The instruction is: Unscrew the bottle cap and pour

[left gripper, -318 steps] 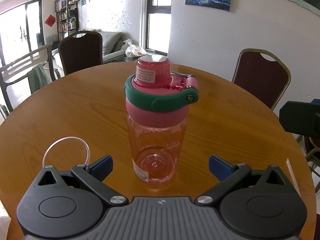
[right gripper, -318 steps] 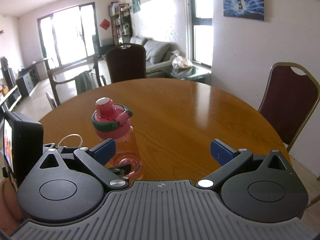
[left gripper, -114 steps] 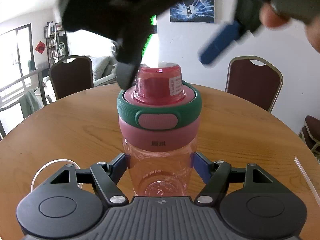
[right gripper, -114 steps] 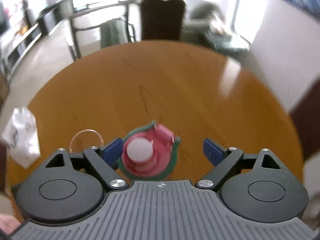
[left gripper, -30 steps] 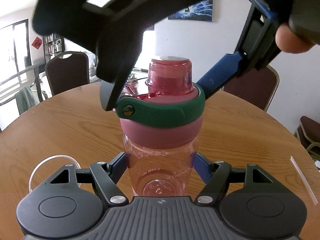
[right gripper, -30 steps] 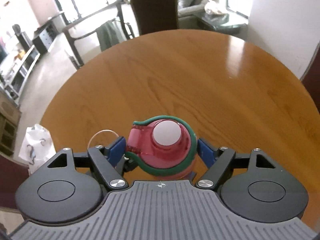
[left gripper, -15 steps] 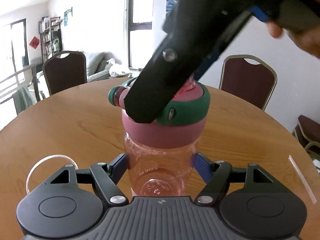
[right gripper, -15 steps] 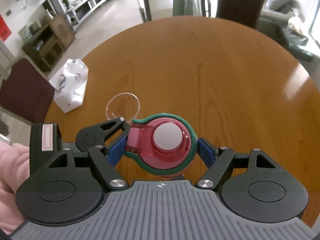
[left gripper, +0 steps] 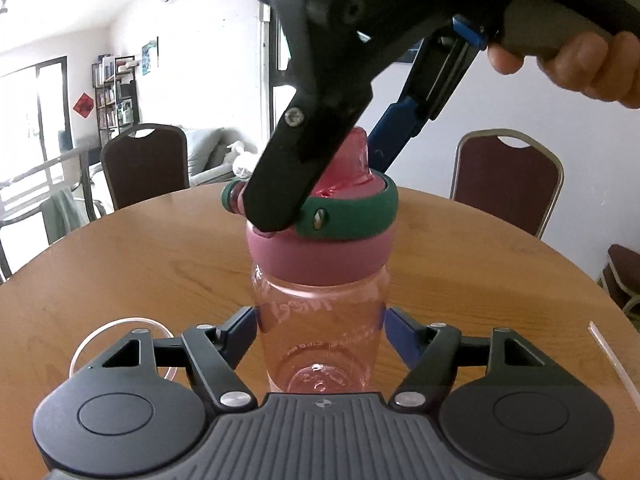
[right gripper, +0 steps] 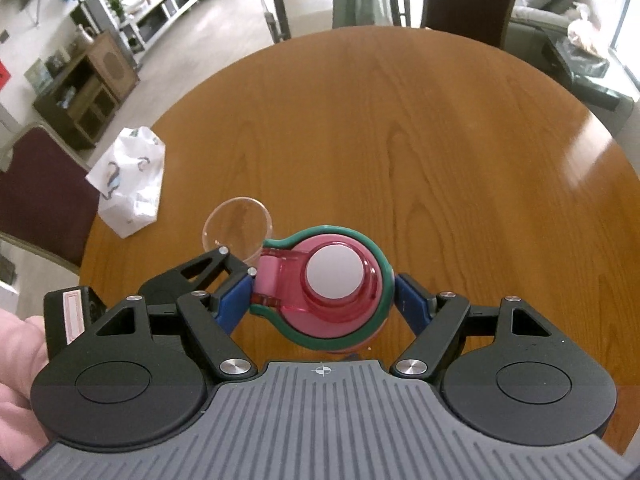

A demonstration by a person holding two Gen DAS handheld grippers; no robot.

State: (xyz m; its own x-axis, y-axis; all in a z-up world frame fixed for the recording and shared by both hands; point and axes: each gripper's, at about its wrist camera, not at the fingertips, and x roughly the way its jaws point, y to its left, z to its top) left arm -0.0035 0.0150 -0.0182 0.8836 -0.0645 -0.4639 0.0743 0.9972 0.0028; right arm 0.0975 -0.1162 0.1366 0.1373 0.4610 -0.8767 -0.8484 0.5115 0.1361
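While the left claw (left gripper: 320,334) pinches the clear pink body of the water bottle (left gripper: 320,320) from both sides, the bottle stands upright on the round wooden bench (right gripper: 420,140), directly ahead of that claw and between its 2 blue pads. From above, the right claw (right gripper: 322,298) points steeply down, and its 2 blue fingers (right gripper: 410,306) press against opposite sides of the green-ringed pink screw cap (right gripper: 332,280); the hinged flip part of the cap lies toward its left finger. The cap still sits flush on the bottle, so the step in hand is judged to be the unscrewing twist, with pouring yet to come.

To do this step well, the lower grip should hold the body firmly enough that it does not spin, while the upper claw turns about the bottle's vertical axis and stays centred on the white disc of the cap top; an off-axis pull could tip the bottle or let the pads slip off the green ring. Lifting is best delayed until the thread is free.

Pose: the left tool lies low and roughly level with the bench; the right tool reaches in from upper right, a hand (left gripper: 580,64) wrapped round its handle. A clear plastic cup (right gripper: 238,226) stands just beyond and left of the cap, near the left claw's outer side, and a white plastic bag (right gripper: 130,182) lies farther left at the bench edge.
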